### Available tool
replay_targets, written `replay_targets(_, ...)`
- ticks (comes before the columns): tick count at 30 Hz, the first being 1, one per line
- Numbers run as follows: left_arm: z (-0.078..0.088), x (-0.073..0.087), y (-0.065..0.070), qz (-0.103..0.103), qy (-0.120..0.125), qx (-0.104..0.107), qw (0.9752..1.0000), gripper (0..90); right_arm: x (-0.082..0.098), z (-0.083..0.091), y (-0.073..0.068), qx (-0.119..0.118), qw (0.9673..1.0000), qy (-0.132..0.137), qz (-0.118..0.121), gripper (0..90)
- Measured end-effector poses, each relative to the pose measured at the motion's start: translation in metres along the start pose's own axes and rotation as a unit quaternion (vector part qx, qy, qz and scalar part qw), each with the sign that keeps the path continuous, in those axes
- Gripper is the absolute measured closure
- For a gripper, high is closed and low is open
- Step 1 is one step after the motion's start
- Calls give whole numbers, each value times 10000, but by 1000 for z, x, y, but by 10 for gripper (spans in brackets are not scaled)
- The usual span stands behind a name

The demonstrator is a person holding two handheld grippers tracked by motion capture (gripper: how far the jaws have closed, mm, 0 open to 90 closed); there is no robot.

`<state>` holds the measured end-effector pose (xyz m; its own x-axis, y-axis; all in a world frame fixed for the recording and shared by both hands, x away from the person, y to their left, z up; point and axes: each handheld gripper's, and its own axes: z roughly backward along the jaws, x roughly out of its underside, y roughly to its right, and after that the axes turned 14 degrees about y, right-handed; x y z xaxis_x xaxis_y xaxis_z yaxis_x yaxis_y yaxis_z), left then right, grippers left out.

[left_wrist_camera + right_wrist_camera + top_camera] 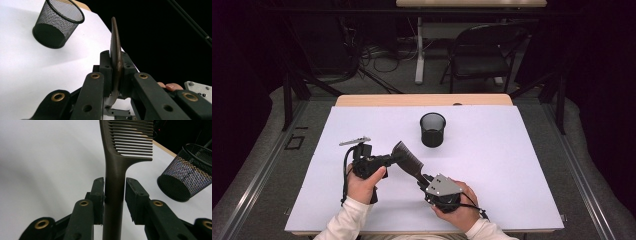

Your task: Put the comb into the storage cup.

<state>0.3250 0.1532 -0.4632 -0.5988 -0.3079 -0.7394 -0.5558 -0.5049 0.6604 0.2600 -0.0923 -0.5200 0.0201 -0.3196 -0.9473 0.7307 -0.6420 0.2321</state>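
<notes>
Comb Held Between Two Grippers Near the Mesh Cup

Comb (408, 161) teeth were cut off by the top edge of the right gripper view, and its handle end ran out of that view at the bottom. In the left gripper view the comb appeared edge-on as a thin curved blade, so its teeth could not be made out there. In the high view the handle end was hidden under the grey plate of the right gripper (428, 184).

The left gripper (393, 159) had its jaws clamped on the toothed end of the comb; in the left gripper view the pads pressed on both faces of the thin blade. The right gripper's jaws straddled the comb handle. Its left pad sat against the handle, while a narrow gap separated the right pad from it, so the jaws stood slightly open and did not press on the comb.

The comb sat below and left of the mesh cup (432, 129) in the high view, near it but apart from it, raised off the white sheet (512, 165) and slanting from upper left to lower right. The left hand (362, 184) lay well left of the cup, gripping its tool from beneath with the jaws pointing right toward the comb. The right hand (459, 210) lay below the cup near the sheet's front edge, jaws pointing up and left along the handle.
</notes>
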Motion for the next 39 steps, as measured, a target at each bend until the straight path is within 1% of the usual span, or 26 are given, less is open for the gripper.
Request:
replay_targets(5,0,0,-3,23,-19,-66,10000,838,0,0,1,-31,10000,7,-37,655)
replay_targets(10,0,-2,-6,102,-4,-92,9999,837,0,0,2,-65,10000,-31,-67,634)
replay_targets(16,-1,-9,-8,83,4,-189,9998,838,0,1,3,-62,9999,0,-102,604)
replay_targets(20,-1,-15,-10,53,82,-269,9996,837,-1,2,5,-56,9999,-5,-120,571)
replay_targets(22,-1,-18,-10,57,106,-288,9995,837,-1,2,6,-21,9999,-3,-116,555)
replay_targets(25,-2,-22,-11,-5,105,-320,9994,837,-1,3,8,-4,9999,-15,-119,537)
replay_targets(32,-7,-30,-10,-58,83,-393,9992,837,-1,6,10,86,9999,-24,-85,536)
replay_targets(34,-9,-33,-10,-86,70,-421,9990,838,0,7,11,143,9999,-52,23,537)
replay_targets(35,-10,-34,-10,-94,65,-426,9990,837,0,7,11,171,9998,-55,38,539)
replay_targets(39,-13,-39,-10,-53,52,-383,9992,837,2,10,15,223,9997,-97,-53,540)
